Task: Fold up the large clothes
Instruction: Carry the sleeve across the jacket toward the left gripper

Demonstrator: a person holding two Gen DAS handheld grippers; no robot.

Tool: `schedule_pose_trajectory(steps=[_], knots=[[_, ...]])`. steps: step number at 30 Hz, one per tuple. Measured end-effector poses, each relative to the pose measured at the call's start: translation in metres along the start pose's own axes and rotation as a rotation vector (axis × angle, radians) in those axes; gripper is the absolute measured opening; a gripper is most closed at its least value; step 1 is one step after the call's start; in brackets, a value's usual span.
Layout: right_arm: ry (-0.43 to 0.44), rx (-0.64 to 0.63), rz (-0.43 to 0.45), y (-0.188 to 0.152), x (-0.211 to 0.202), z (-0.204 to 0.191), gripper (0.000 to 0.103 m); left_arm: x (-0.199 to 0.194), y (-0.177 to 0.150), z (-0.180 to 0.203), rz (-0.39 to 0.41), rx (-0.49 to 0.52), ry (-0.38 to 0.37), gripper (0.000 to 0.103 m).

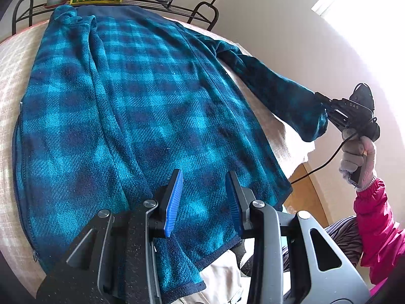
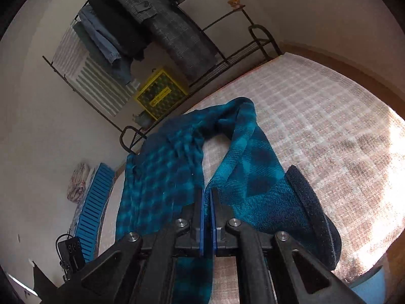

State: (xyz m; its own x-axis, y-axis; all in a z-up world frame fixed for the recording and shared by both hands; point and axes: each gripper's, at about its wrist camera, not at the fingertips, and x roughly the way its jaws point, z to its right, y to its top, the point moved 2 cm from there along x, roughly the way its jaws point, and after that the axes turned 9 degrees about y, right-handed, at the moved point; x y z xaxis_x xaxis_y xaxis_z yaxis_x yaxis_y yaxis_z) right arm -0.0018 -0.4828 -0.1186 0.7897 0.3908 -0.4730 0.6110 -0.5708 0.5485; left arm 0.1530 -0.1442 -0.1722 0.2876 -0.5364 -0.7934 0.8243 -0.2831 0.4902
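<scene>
Your blue plaid fleece jacket lies spread flat on the bed. Your right gripper has its jaws fully closed on the edge of the sleeve and holds it lifted beside the bed. Your left gripper hovers over the hem, jaws partly open, holding nothing.

Black gripper marked "DAS", black cable trailing; blue ribbed pads; knit glove; pink sleeve.
</scene>
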Motion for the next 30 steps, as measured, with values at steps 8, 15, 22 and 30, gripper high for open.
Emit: schedule_pose_trajectory(steps=[8,15,22,30], knots=[[0.105,-0.275,-0.33,-0.081,0.105,-0.103,0.001,-0.009,0.002,-0.008,0.022,-0.029,-0.006,0.035],[0.129,-0.284,-0.515,-0.112,0.14,-0.101,0.025,-0.016,0.001,-0.01,0.024,-0.094,-0.04,0.035],[0.201,-0.229,-0.382,-0.052,0.096,-0.087,0.037,0.001,0.015,0.021,0.013,-0.118,-0.113,0.058],[0.04,-0.165,-0.25,0.036,0.105,-0.037,0.047,0.056,0.022,0.048,-0.081,-0.184,-0.136,0.06]])
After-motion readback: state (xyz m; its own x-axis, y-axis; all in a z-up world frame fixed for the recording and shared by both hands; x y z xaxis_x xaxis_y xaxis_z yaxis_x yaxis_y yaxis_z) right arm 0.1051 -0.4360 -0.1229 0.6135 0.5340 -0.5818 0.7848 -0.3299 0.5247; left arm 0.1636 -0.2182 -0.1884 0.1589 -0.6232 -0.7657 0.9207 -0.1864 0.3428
